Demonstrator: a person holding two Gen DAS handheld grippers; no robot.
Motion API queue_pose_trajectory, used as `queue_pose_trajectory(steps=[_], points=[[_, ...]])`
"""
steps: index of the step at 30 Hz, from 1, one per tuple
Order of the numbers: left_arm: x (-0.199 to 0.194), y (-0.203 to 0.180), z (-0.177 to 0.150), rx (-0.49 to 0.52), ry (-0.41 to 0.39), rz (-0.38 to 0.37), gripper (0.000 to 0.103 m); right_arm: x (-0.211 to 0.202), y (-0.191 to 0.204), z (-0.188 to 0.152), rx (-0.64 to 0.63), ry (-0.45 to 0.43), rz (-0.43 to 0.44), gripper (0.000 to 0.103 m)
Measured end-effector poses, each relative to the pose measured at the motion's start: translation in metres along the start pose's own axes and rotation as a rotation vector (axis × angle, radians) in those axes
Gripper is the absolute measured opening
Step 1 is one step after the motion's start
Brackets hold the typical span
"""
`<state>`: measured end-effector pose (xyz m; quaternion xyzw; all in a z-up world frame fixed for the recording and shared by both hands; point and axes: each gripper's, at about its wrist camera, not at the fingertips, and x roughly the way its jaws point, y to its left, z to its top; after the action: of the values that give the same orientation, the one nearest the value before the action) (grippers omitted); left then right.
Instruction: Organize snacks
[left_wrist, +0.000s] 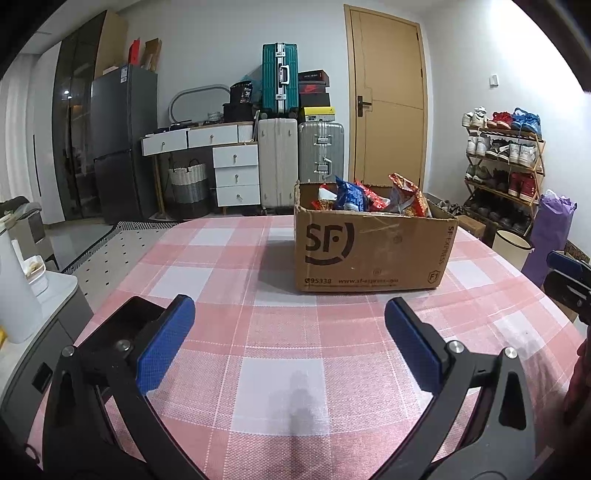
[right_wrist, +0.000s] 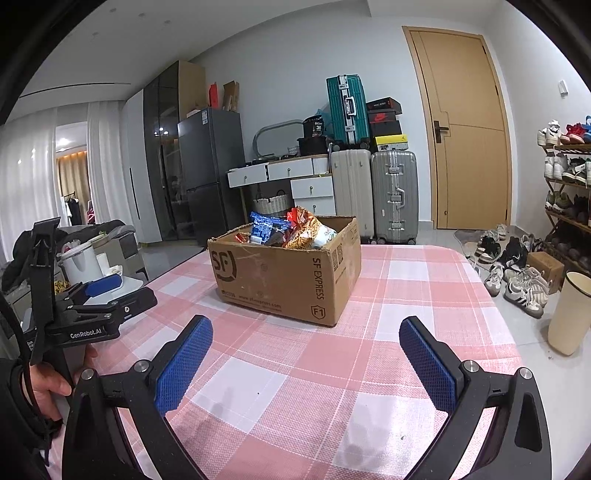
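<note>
From my left wrist camera, the left gripper (left_wrist: 290, 341) hangs over the pink checked tablecloth (left_wrist: 258, 258) with its blue pads spread wide, nothing between them. The cardboard box (left_wrist: 373, 251) sits ahead, slightly right, snack bags (left_wrist: 369, 197) poking above its rim.

From my right wrist camera, the right gripper (right_wrist: 306, 363) is likewise agape and empty — the box (right_wrist: 284, 275) stands ahead toward the left, packets (right_wrist: 291, 230) heaped inside. A hand (right_wrist: 55, 384) holds the other gripper at the far left.
</note>
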<state>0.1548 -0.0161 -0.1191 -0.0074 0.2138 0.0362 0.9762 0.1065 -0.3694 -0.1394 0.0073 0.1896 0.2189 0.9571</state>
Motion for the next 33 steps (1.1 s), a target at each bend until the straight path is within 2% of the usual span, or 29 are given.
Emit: queue_pose_trajectory(steps=[33], points=[[-0.0033,-0.0028,-0.0040,0.011,-0.014,0.007,0.103,0.0013,0.0009,-0.0005,0.008,-0.003,-0.007,0.103]])
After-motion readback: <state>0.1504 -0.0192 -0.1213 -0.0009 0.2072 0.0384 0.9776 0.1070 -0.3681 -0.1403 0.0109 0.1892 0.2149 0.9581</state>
